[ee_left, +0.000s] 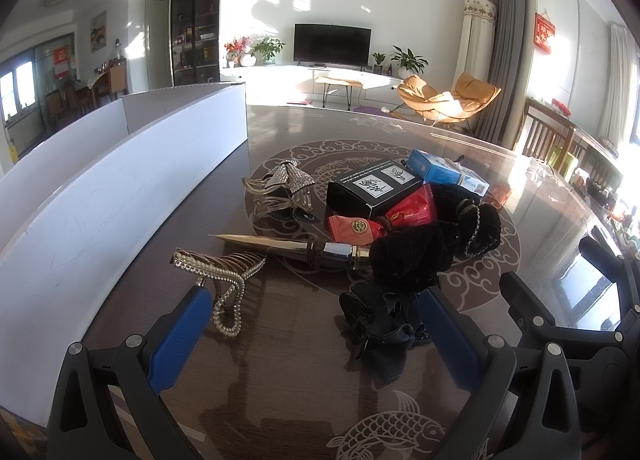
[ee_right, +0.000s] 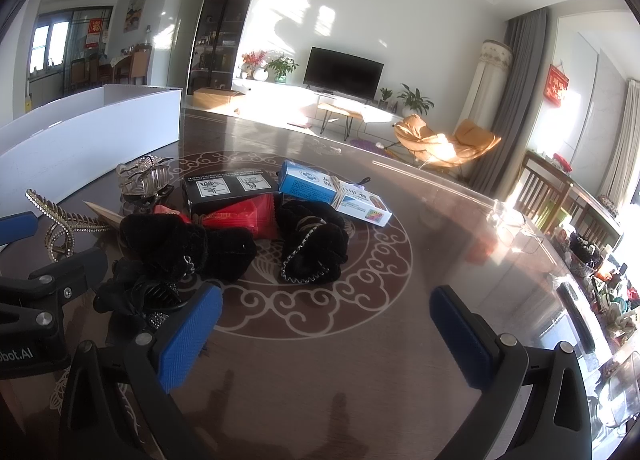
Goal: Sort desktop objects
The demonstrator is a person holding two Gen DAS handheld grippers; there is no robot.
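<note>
A heap of small objects lies on the dark patterned table (ee_left: pixel 304 400). In the left wrist view: a pearl hair claw (ee_left: pixel 224 280), a rhinestone bow clip (ee_left: pixel 280 188), a gold-tipped pen (ee_left: pixel 288 246), a black box (ee_left: pixel 374 186), red sachets (ee_left: pixel 380 220), black velvet scrunchies (ee_left: pixel 408 256), a black bow clip (ee_left: pixel 384 324) and a blue box (ee_left: pixel 440 168). My left gripper (ee_left: pixel 316 328) is open and empty, low over the table just in front of the heap. My right gripper (ee_right: pixel 326 324) is open and empty, in front of a scrunchie (ee_right: pixel 312 250); the blue box (ee_right: pixel 332 192) lies beyond.
A white open box (ee_left: pixel 120 196) with tall walls stands to the left of the heap; it shows in the right wrist view (ee_right: pixel 88 140) too. Clutter lies along the table's far right edge (ee_right: pixel 600 268). Wooden chairs (ee_left: pixel 548 132) stand beyond it.
</note>
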